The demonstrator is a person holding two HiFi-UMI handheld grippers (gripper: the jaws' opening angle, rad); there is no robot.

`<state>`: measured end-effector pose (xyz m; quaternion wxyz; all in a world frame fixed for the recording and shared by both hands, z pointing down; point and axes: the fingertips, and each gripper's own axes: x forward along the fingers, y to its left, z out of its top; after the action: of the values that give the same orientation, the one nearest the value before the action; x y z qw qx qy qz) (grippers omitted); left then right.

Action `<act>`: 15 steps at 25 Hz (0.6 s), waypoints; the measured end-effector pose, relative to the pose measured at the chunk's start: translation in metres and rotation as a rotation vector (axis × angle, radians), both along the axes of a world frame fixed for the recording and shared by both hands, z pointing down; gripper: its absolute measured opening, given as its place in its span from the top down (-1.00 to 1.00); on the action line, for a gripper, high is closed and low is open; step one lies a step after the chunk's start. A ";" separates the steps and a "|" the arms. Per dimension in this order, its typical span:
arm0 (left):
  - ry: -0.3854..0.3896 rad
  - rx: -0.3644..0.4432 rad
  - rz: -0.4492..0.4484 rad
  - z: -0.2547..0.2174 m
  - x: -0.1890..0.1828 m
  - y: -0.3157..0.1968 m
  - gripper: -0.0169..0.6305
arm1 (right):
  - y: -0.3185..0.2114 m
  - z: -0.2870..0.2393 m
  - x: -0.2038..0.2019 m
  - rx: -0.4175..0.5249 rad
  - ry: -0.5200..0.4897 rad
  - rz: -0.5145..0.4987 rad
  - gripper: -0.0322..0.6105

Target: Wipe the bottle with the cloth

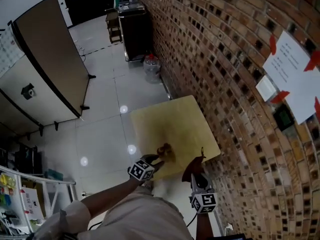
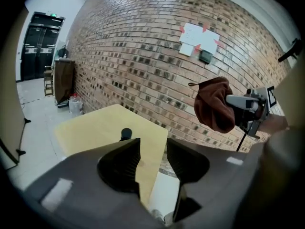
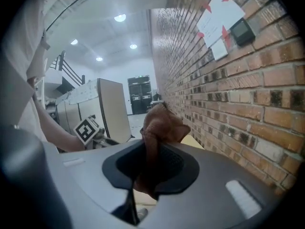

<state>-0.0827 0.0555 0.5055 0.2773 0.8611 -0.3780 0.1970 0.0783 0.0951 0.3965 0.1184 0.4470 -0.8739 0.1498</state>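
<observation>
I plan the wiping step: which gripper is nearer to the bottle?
Left. The left gripper is close beside the bottle, jaws apart and empty; the right gripper holds the cloth farther off, to the bottle's right.

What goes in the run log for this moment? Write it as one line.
right tool: shut on cloth, clear of table | left tool: open, empty | bottle: on table, not held

Left hand-held gripper [image 2: 153, 146] grey, black pads [image 2: 124, 163]; marker cube [image 1: 142, 170]; pale sleeve [image 1: 71, 217].
</observation>
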 end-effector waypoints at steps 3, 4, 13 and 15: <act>-0.021 -0.009 0.089 -0.005 0.018 0.039 0.38 | 0.031 -0.005 0.004 -0.002 -0.022 -0.025 0.69; -0.033 -0.019 0.133 -0.007 0.022 0.055 0.38 | 0.040 -0.005 0.005 -0.007 -0.025 -0.032 0.69; 0.034 -0.158 -0.004 -0.049 -0.038 0.197 0.42 | 0.084 0.000 -0.033 -0.003 -0.065 -0.181 0.69; 0.102 -0.112 -0.117 -0.074 -0.038 0.217 0.47 | 0.099 -0.021 -0.024 0.051 -0.087 -0.157 0.69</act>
<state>-0.1202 0.2721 0.4320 0.3550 0.8296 -0.4012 0.1571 0.0543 0.1937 0.3751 0.0801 0.3732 -0.9140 0.1374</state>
